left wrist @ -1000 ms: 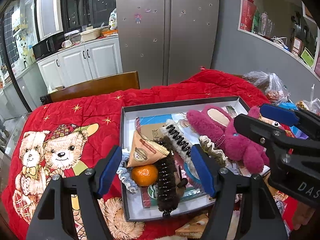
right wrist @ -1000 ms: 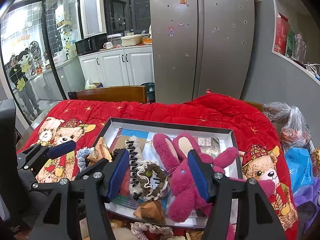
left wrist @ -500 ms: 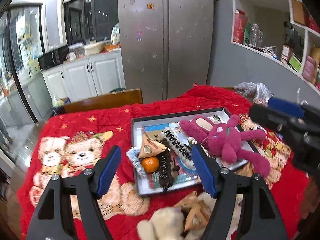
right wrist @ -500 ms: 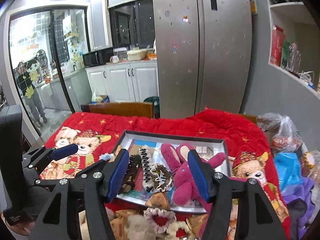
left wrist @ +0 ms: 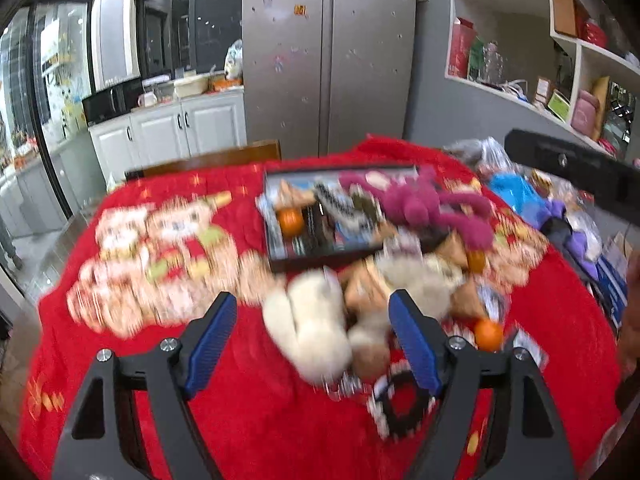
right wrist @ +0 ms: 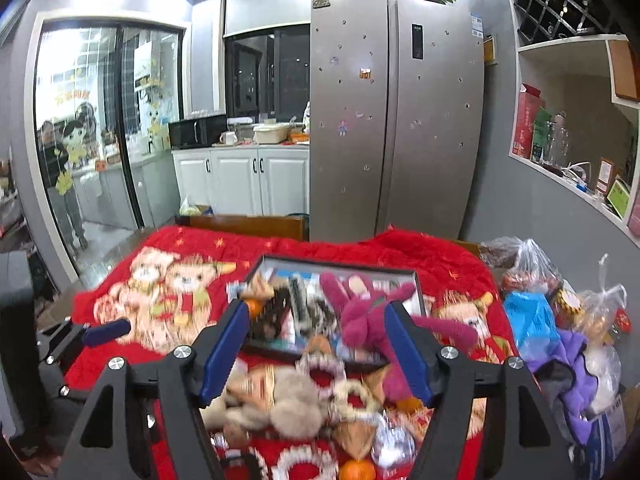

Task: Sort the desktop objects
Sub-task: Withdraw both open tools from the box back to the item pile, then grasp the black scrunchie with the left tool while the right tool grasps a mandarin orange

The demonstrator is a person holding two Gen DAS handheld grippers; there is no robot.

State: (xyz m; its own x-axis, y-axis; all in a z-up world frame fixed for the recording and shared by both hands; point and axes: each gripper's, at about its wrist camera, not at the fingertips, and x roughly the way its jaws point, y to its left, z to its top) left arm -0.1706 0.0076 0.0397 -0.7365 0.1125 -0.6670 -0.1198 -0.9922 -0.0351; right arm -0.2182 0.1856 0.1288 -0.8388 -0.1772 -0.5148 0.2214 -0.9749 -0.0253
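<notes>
A dark-rimmed tray (left wrist: pixel 320 261) (right wrist: pixel 418 285) sits on the red bear-print quilt (left wrist: pixel 168 248) (right wrist: pixel 168 292). It holds a magenta plush rabbit (left wrist: pixel 416 204) (right wrist: pixel 360 320), an orange (left wrist: pixel 291 219), hair clips and packets. In front of it lies a blurred pile: a cream plush toy (left wrist: pixel 312 324) (right wrist: pixel 280 400), scrunchies, packets and an orange (left wrist: pixel 488 334) (right wrist: pixel 356 470). My left gripper (left wrist: pixel 312 344) is open and empty, held above the pile. My right gripper (right wrist: pixel 316 352) is open and empty, also above it.
Plastic bags and purple cloth (right wrist: pixel 568 364) crowd the table's right side. A wooden chair back (right wrist: pixel 244 226) stands behind the table, with a steel fridge (right wrist: pixel 396 120) and white cabinets (right wrist: pixel 240 180) beyond. Wall shelves (left wrist: pixel 560 60) are at the right.
Both grippers have pulled back and up from the tray. The pile in front of the tray has come into view. Both stay open and empty.
</notes>
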